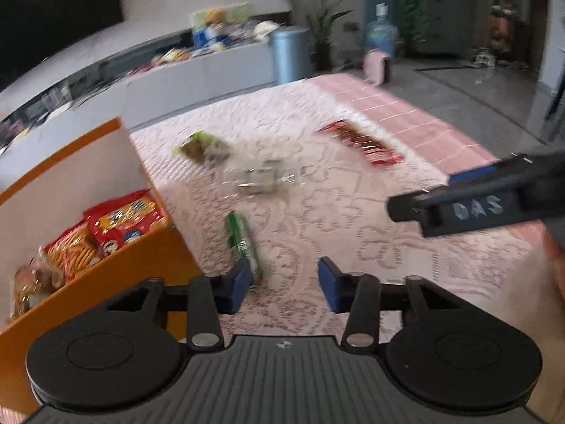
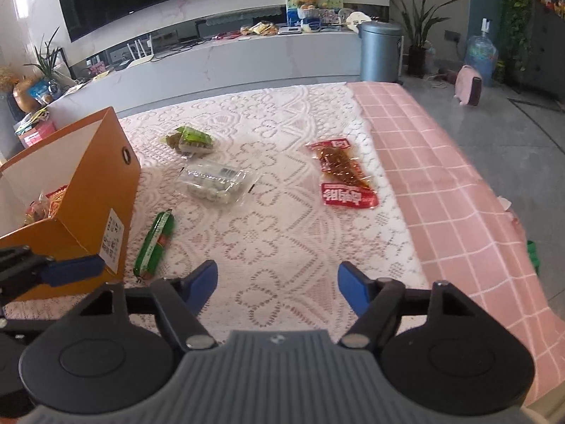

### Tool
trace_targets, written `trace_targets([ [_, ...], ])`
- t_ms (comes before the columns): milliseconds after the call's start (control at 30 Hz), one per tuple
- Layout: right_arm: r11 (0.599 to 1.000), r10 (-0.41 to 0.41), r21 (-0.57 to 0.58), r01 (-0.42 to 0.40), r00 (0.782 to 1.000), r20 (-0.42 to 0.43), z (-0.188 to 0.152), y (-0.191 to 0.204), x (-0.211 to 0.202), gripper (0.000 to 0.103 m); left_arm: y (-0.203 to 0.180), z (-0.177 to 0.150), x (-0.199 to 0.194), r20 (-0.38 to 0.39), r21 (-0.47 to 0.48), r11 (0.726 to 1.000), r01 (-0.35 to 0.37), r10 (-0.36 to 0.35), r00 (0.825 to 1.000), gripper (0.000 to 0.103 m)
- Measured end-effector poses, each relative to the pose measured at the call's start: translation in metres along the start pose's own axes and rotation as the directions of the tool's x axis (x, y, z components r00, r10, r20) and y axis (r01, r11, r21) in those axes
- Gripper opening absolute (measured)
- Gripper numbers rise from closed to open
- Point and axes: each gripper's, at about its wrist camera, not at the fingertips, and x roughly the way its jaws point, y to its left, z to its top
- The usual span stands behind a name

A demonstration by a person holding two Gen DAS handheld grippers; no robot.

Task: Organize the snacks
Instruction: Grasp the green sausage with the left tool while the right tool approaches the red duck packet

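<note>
Right wrist: hand-held gripper (image 2: 277, 282) angled downward, jaws apart

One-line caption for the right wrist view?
Open right gripper above lace tablecloth; four loose snack packets ahead, orange cardboard box at left.

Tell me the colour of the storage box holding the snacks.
Orange outside, white inside: the box shows best in the right wrist view.
</note>
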Motion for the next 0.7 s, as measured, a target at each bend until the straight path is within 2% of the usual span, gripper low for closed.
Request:
trace_targets([
  [100, 0.999, 0.024, 0.024, -0.024, 1.0, -0.008, 0.001, -0.003, 0.007, 0.063, -0.005, 0.008, 0.012, -0.04, -0.02, 0.995, -0.093, 0.092, 0.995, 0.04],
  [200, 0.996, 0.05, 0.076, -0.049, 0.999, -0.009, 0.005, -0.011, 0.012, 0.061, -0.017, 0.017, 0.028, -0.083, 0.004, 0.974, -0.227, 0.226, 0.971, 0.039],
  [300, 0.992, 0.046, 0.116, -0.045, 0.999, -0.006, 0.01, -0.02, 0.017, 0.061, -0.03, 0.025, 0.046, -0.11, 0.057, 0.957, -0.283, 0.288, 0.951, 0.038],
  [367, 0.99, 0.04, 0.138, -0.039, 0.999, -0.006, 0.013, -0.026, 0.021, 0.061, -0.036, 0.029, 0.058, -0.118, 0.086, 0.939, -0.333, 0.341, 0.933, 0.037],
  [567, 0.968, 0.086, 0.24, -0.078, 0.996, -0.024, 0.012, -0.044, 0.034, 0.062, -0.037, 0.036, 0.088, -0.201, 0.087, 0.91, -0.404, 0.414, 0.888, 0.036],
  [700, 0.955, 0.108, 0.281, -0.096, 0.994, -0.026, 0.012, -0.05, 0.039, 0.062, -0.033, 0.036, 0.096, -0.232, 0.058, 0.904, -0.422, 0.424, 0.875, 0.034],
])
